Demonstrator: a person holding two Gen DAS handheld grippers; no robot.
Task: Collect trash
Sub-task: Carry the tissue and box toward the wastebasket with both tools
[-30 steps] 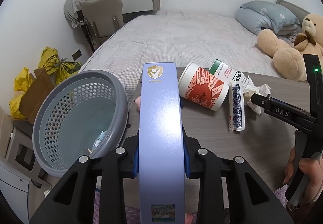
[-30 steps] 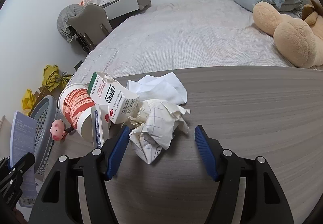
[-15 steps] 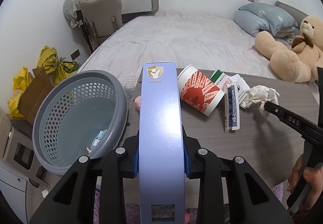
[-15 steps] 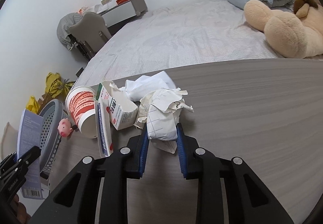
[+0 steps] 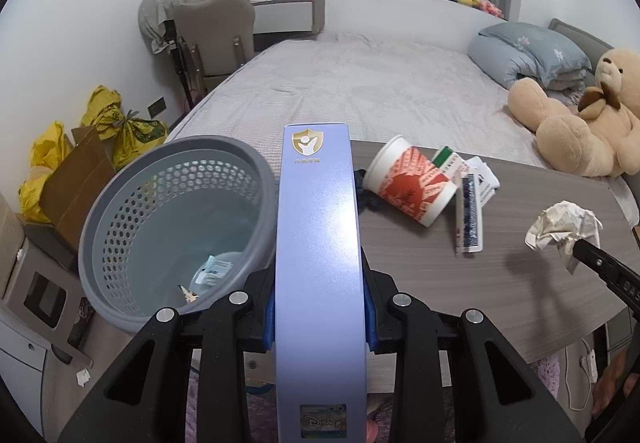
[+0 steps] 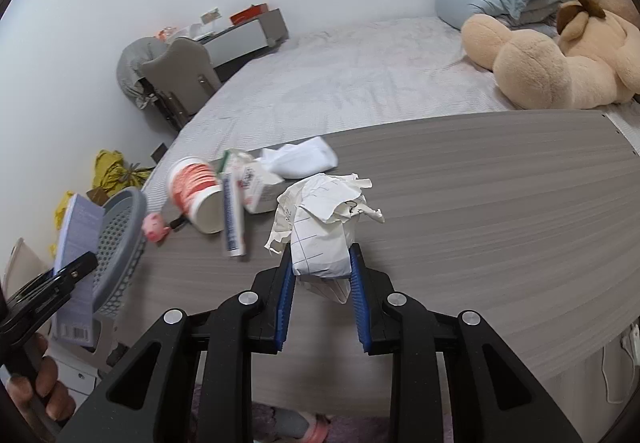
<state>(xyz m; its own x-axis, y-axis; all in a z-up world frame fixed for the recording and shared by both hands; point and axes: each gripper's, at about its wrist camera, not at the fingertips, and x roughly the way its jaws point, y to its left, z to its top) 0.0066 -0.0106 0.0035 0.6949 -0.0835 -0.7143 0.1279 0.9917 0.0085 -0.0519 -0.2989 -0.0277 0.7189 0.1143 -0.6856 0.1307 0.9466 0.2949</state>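
Right gripper [image 6: 322, 271] clamps the crumpled paper wad [image 6: 320, 227] at frame centre, just above the table [image 6: 500, 203]. Left gripper [image 5: 320, 307] pinches a blue box [image 5: 318, 243], lower centre, beside the bin [image 5: 120, 203]. Paper's light, soft, crushable: grip the bulk w/ firm squeeze. Box stiff, smooth.

Both wrist views look forward along their tongs across the counter [image 6: 500, 203] toward the bed [image 5: 360, 95] (shared background), left beside right.
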